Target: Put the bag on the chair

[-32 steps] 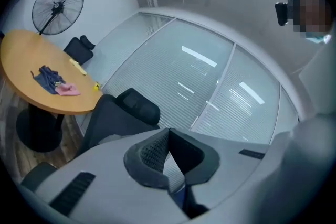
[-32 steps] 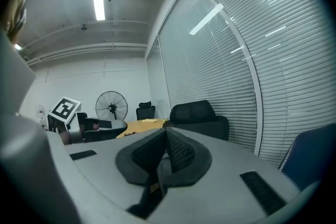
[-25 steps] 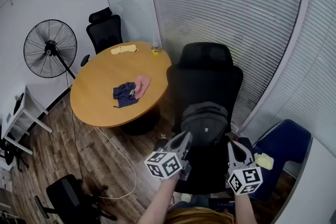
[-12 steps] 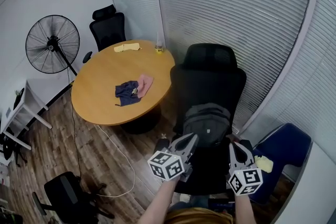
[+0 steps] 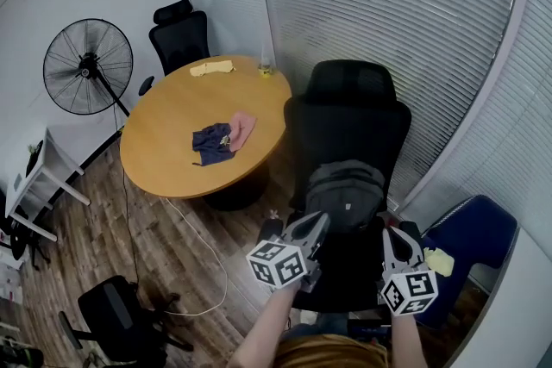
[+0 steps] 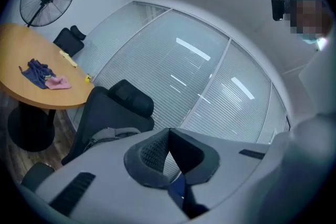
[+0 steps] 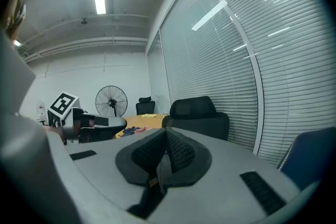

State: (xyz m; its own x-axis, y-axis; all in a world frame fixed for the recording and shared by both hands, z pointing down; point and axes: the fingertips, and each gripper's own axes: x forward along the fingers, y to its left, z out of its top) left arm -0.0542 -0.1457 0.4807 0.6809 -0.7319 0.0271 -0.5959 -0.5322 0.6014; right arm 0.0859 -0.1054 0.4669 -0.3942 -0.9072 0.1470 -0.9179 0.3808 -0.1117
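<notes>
A grey backpack [image 5: 347, 194] stands on the seat of a black office chair [image 5: 352, 121], leaning on its backrest. My left gripper [image 5: 321, 220] is shut with nothing in it, its tips just in front of the bag's lower left side. My right gripper [image 5: 387, 235] is also shut and empty, off the bag's lower right corner. In the left gripper view the closed jaws [image 6: 169, 131] point over the bag [image 6: 113, 135] and the chair [image 6: 113, 107]. The right gripper view shows its pads pressed together [image 7: 166, 134] below the chair's headrest [image 7: 191, 107].
A round wooden table [image 5: 172, 151] with a blue and a pink cloth [image 5: 222, 136] stands left of the chair. A floor fan [image 5: 88, 67] and a second black chair [image 5: 181, 34] are behind it. A blue seat [image 5: 470, 237] is at the right, window blinds behind. A cable [image 5: 203, 250] lies on the floor.
Both grippers stay shut and hold nearly the same place before the bag. The head view has drifted slightly, so everything sits a little further right and lower.
</notes>
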